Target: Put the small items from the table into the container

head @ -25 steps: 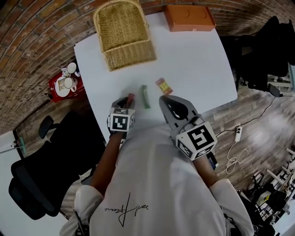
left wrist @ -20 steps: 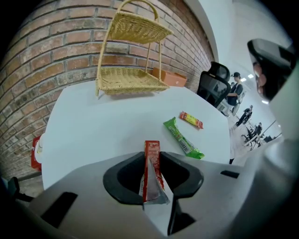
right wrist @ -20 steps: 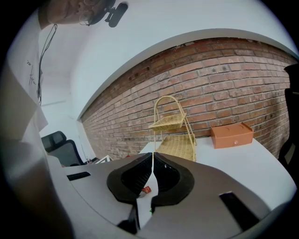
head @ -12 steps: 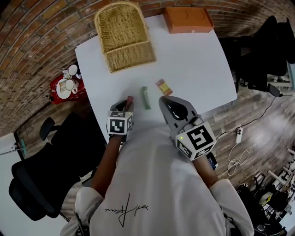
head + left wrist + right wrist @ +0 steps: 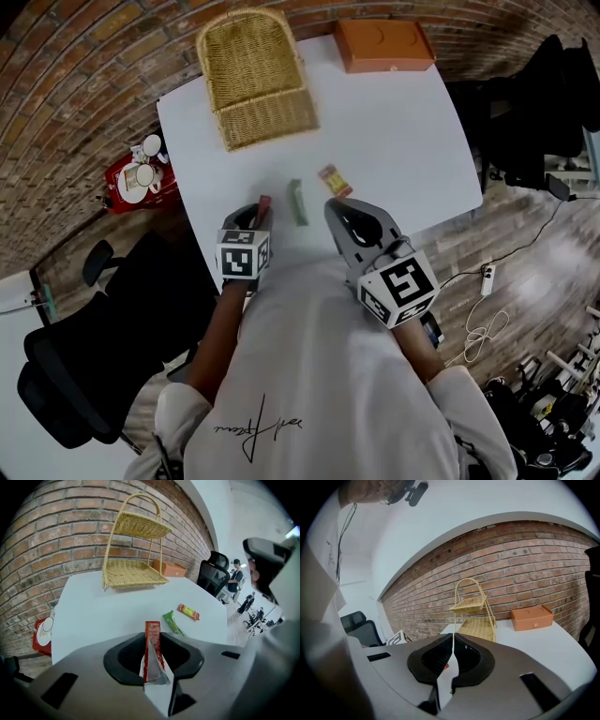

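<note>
Pinching the red sachet (image 5: 152,626) upright in the left gripper (image 5: 152,635) near the white table (image 5: 394,122) edge. Got the right gripper (image 5: 453,637) clenched on nothing. Seeing a green packet (image 5: 297,201) and a yellow-red packet (image 5: 334,179) flat just ahead, well short of the wicker basket (image 5: 255,75)

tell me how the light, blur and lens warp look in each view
Head view: even light, soft shadows, sharp; the fisheye bows the white rectangular table. Left gripper view: dark corners, washed-out upper right, the thin red sachet crisp. Right gripper view: round black vignette, the red brick wall bent into an arch.
</note>
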`<state>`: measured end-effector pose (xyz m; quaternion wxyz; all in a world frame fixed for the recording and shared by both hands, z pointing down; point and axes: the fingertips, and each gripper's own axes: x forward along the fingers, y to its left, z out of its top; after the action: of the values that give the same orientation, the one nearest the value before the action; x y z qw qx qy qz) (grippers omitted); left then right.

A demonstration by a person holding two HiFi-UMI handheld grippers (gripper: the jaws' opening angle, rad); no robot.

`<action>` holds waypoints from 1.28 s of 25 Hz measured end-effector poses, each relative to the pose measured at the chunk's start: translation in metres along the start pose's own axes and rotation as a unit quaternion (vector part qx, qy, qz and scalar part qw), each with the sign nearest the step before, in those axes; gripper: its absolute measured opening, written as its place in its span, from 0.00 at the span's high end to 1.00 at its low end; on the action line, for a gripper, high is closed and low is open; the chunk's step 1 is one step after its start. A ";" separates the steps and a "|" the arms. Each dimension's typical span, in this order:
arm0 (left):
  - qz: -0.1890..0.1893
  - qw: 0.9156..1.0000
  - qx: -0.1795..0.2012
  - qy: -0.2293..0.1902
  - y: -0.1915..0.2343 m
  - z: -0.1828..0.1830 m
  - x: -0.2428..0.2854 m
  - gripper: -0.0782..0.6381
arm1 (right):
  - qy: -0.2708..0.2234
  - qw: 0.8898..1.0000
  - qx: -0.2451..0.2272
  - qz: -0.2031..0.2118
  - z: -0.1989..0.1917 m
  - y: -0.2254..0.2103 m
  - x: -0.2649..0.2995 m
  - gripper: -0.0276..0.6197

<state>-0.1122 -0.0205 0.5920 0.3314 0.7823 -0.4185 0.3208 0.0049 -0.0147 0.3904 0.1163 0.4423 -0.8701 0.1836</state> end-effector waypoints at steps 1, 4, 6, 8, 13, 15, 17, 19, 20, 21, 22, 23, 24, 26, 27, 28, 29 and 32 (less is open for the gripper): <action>0.000 1.000 -0.001 -0.003 0.000 0.002 -0.002 0.74 | 0.001 1.000 0.000 0.000 0.000 0.000 0.000 0.92; 0.000 1.000 -0.004 -0.016 -0.001 0.009 -0.008 0.74 | 0.002 1.000 0.000 0.002 0.001 0.001 0.000 0.92; -0.001 1.000 -0.004 -0.027 -0.002 0.016 -0.012 0.74 | 0.001 1.000 -0.001 0.003 0.001 0.002 0.000 0.92; -0.002 0.999 -0.003 -0.038 -0.002 0.022 -0.014 0.74 | 0.001 1.000 -0.002 0.001 0.001 0.000 -0.002 0.92; 0.002 0.999 -0.003 -0.053 -0.001 0.033 -0.021 0.74 | 0.000 1.000 0.001 -0.001 0.000 -0.001 -0.004 0.92; 0.003 0.998 -0.002 -0.062 0.000 0.039 -0.025 0.74 | 0.000 1.000 0.002 -0.002 0.000 -0.001 -0.004 0.92; 0.005 0.998 -0.002 -0.070 0.001 0.045 -0.029 0.74 | 0.000 1.000 0.002 -0.002 0.000 -0.001 -0.005 0.92; 0.007 0.997 0.000 -0.077 0.001 0.052 -0.033 0.74 | 0.000 1.000 0.001 -0.003 0.000 -0.001 -0.006 0.92; 0.008 0.997 0.002 -0.081 0.001 0.055 -0.036 0.74 | 0.000 1.000 0.001 -0.003 0.000 -0.001 -0.006 0.92; 0.008 0.996 0.004 -0.085 0.001 0.059 -0.038 0.74 | 0.000 1.000 0.001 -0.003 0.000 -0.001 -0.006 0.92; 0.008 0.996 0.005 -0.089 0.001 0.063 -0.041 0.74 | 0.000 1.000 0.002 -0.002 0.000 -0.002 -0.005 0.92; 0.008 0.996 0.006 -0.093 0.002 0.066 -0.042 0.74 | -0.001 1.000 0.002 -0.002 0.000 -0.001 -0.005 0.92; 0.009 0.995 0.007 -0.096 0.002 0.069 -0.044 0.74 | -0.001 1.000 0.002 -0.001 0.000 -0.001 -0.004 0.92; 0.011 0.995 0.008 -0.102 0.004 0.075 -0.046 0.74 | 0.000 1.000 0.001 0.002 0.000 0.000 -0.003 0.92; 0.012 0.994 0.007 -0.105 0.004 0.078 -0.047 0.74 | 0.001 1.000 0.000 0.003 -0.001 0.000 -0.003 0.92; 0.012 0.994 0.007 -0.108 0.004 0.081 -0.049 0.74 | 0.001 1.000 0.000 0.003 -0.001 0.000 -0.003 0.92; 0.012 0.994 0.007 -0.111 0.004 0.084 -0.051 0.74 | 0.001 1.000 0.000 0.004 -0.001 0.000 -0.002 0.92; 0.010 0.992 0.010 -0.123 0.000 0.095 -0.056 0.74 | 0.001 1.000 0.001 0.003 -0.001 0.000 -0.003 0.92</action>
<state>-0.1164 -0.0704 0.4938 0.2665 0.8150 -0.4606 0.2291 0.0068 -0.0121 0.3907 0.1163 0.4395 -0.8712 0.1855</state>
